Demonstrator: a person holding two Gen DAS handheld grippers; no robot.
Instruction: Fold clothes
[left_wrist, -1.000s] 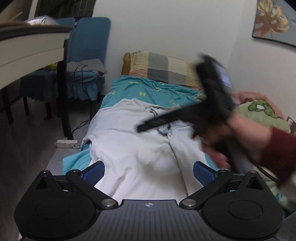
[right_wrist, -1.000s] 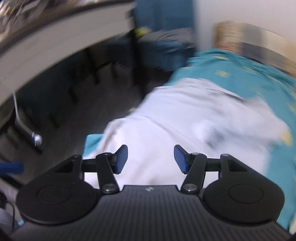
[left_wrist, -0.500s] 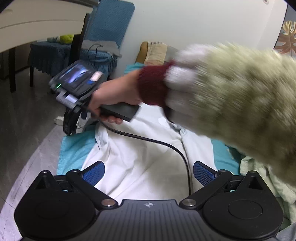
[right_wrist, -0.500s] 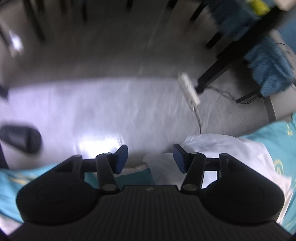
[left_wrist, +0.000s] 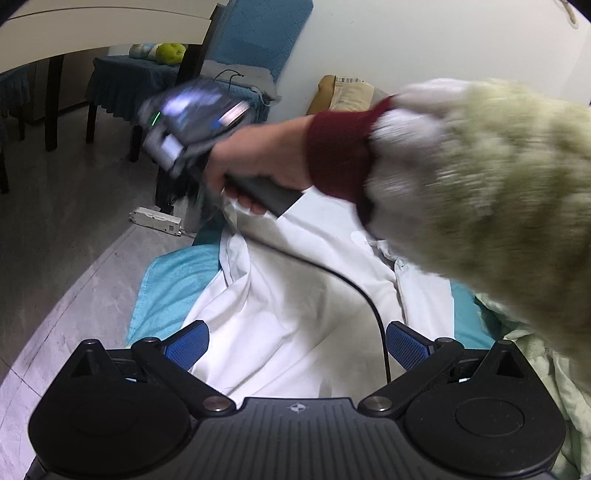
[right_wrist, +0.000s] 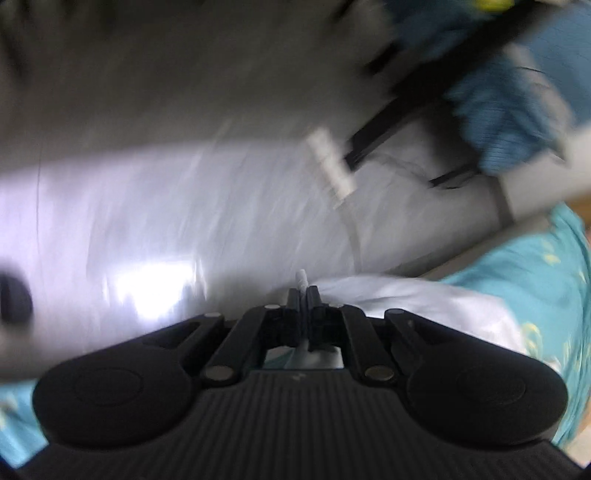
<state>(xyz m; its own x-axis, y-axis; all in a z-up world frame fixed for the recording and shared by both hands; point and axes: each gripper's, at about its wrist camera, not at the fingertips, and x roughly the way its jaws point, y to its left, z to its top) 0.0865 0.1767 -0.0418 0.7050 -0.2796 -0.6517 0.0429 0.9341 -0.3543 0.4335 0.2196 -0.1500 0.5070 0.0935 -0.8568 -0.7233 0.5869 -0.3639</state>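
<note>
Your fold has barely begun. The white cotton shirt (left_wrist: 280, 302) lies spread and rumpled along the bed, on the teal patterned bedsheet (left_wrist: 173, 280), with its collar end away from you and its near hem just ahead of your left gripper (left_wrist: 297, 341). No clean fold line shows anywhere on it; the cloth is loose, with a raised ridge running down its left side.

Your right gripper (right_wrist: 303, 295) has its jaws pinched together on a thin edge of that white fabric, a small tuft of which pokes out past the tips. In the left wrist view the right hand (left_wrist: 255, 166) reaches across the shirt to its left edge, near the edge of the bed, with the fuzzy pale-green sleeve (left_wrist: 487, 192) and dark red cuff (left_wrist: 338, 151) filling much of the frame and the black cable (left_wrist: 354, 291) trailing over the cloth.

Your left gripper stands wide, blue pads well apart, holding nothing, poised over the near hem.

So, as I judge it, one grasp is made and everything else remains: carrying that side inward, the opposite side, the sleeves, then the lengthwise fold. The right wrist view is blurred, so I cannot tell exactly which part of the shirt you have pinched.
</note>
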